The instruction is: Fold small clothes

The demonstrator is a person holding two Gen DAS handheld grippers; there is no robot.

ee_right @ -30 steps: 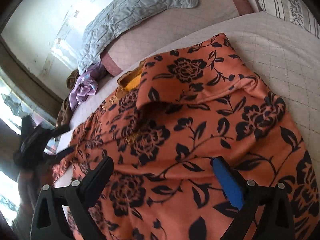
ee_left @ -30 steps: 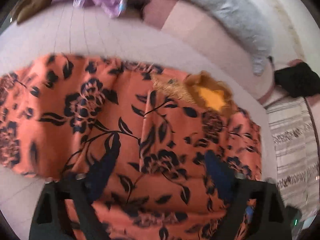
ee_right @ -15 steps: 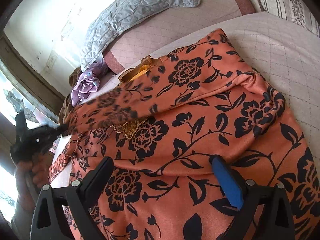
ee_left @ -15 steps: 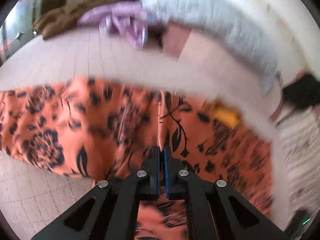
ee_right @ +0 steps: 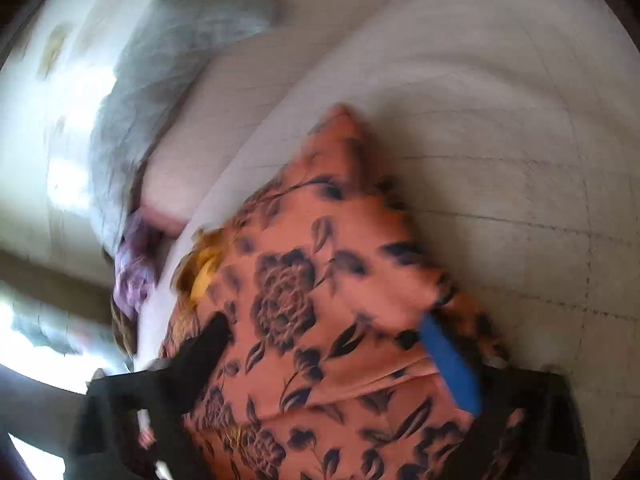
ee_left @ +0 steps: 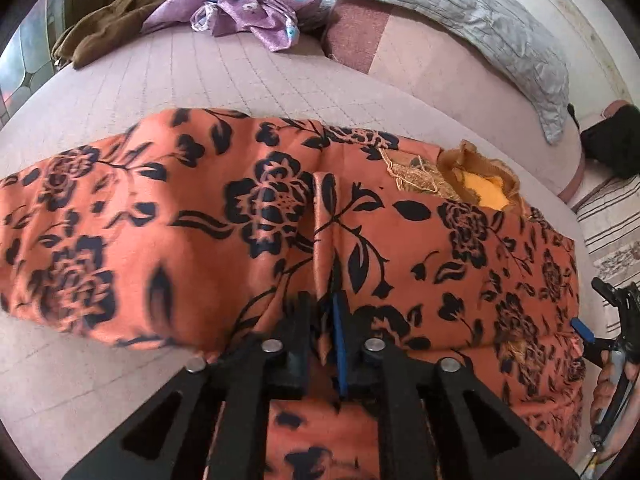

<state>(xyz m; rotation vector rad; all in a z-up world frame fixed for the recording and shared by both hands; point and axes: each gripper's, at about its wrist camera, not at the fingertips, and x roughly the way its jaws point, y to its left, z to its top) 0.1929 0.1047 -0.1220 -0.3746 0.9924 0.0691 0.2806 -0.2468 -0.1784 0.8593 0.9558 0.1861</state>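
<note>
Quilted pale bed cover, grey pillow behind

Orange floral garments: one, spread on the bed under and ahead of the left gripper.
Purple floral cloths: one, crumpled far ahead of the left gripper, a little to its left.
Brown garments: one, heaped just left of the purple cloth.
Grey quilted pillows: one, far ahead and to the right of the left gripper.
Beds: one, with a pale quilted cover.
Black items: one, far right of the left gripper; what it is cannot be told.
Grippers: two, the left gripper and the right gripper.
Blue gripper pads seen: two, one on each gripper.
</note>
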